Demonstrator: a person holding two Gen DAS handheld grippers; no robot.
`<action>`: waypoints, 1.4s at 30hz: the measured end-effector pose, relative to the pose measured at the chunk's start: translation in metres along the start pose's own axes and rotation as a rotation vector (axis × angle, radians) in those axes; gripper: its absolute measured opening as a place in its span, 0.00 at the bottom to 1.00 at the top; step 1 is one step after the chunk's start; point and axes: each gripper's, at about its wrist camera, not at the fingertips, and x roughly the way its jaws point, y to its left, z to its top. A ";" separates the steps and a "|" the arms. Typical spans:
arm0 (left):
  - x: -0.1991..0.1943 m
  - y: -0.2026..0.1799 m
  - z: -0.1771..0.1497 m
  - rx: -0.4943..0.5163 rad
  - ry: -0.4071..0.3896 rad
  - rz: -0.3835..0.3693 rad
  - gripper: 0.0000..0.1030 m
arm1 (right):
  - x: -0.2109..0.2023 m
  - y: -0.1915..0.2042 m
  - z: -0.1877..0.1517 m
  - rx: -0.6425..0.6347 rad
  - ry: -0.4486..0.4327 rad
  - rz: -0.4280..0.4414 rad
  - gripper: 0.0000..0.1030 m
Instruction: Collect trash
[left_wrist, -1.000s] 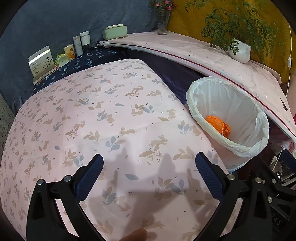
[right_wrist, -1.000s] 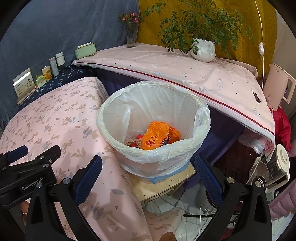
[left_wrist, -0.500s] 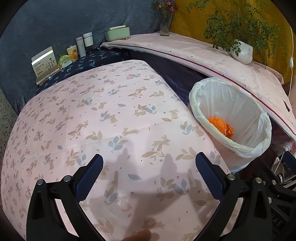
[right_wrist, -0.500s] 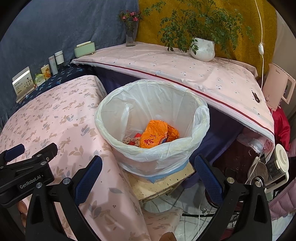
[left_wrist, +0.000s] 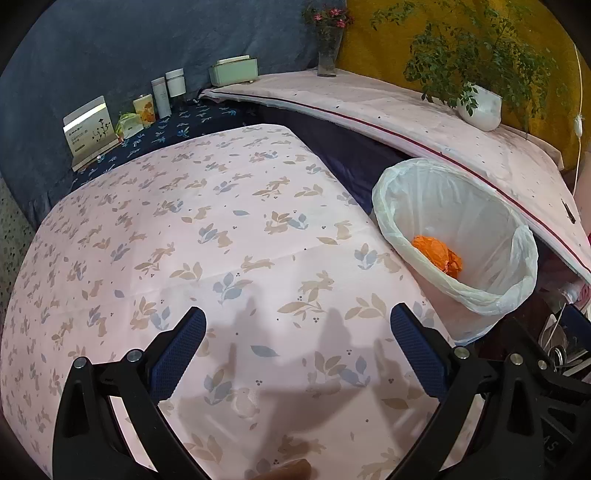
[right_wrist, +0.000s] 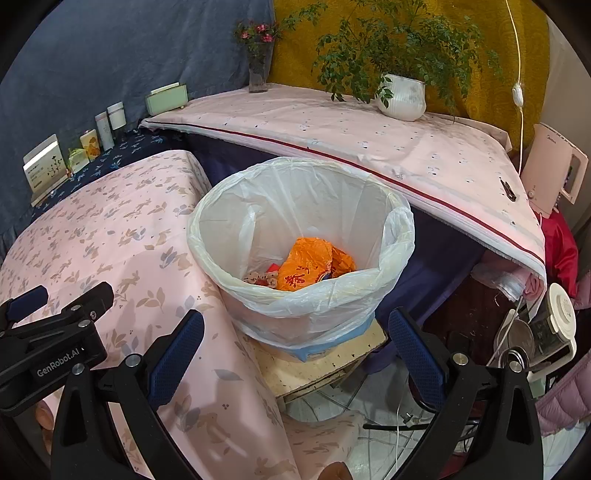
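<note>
Jaws spread wide and empty on both: left gripper over the table, right gripper just before the bin. Inside the bin, an orange wrapper atop smaller scraps, too jumbled to name; mostly hidden by the rim in the left view. Beyond the bin, a shelf with a plant pot. Since a second ago, barely changed; bin slightly farther.
</note>
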 end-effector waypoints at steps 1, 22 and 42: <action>0.000 -0.001 0.000 0.002 -0.002 0.001 0.93 | -0.001 -0.001 0.000 0.002 0.000 -0.001 0.94; -0.004 -0.007 -0.001 0.007 -0.004 -0.006 0.93 | -0.002 -0.005 -0.001 0.009 -0.001 -0.008 0.94; -0.007 -0.010 -0.002 0.000 -0.012 0.007 0.93 | -0.003 -0.008 -0.002 0.011 -0.001 -0.017 0.94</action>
